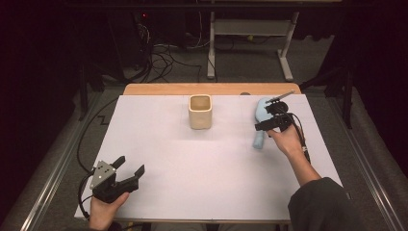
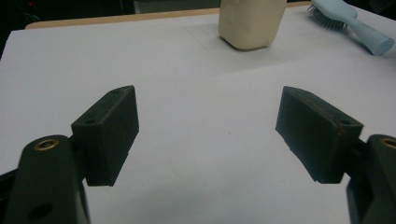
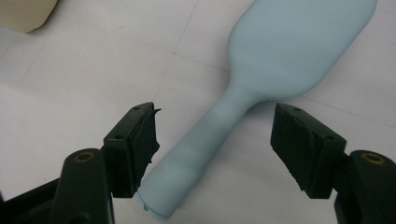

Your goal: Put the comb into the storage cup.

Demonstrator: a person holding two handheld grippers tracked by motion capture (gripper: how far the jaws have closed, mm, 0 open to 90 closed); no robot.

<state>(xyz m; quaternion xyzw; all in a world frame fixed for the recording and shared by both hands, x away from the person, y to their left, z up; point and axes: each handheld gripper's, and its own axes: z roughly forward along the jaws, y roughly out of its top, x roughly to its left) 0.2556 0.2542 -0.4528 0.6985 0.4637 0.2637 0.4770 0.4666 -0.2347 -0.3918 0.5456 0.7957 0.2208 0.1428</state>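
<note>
A light blue hairbrush (image 1: pixel 259 139) lies on the white board (image 1: pixel 202 163) at the right, its smooth back up (image 3: pixel 299 51). My right gripper (image 1: pixel 267 115) hovers over it, open; in the right gripper view the handle runs between the two jaws (image 3: pixel 215 149) without touching them. A cream square cup (image 1: pixel 199 111) stands upright at the back middle. Near the front left edge my left gripper (image 1: pixel 130 166) is open and holds nothing (image 2: pixel 208 130); the cup (image 2: pixel 251 23) and the hairbrush (image 2: pixel 350 21) lie far ahead of it.
The board rests on a wooden table (image 1: pixel 211 88) whose far edge shows behind the cup. Beyond it are a white desk frame (image 1: pixel 250 38) and loose cables (image 1: pixel 163 57) on the floor. Bare board spreads between the two grippers.
</note>
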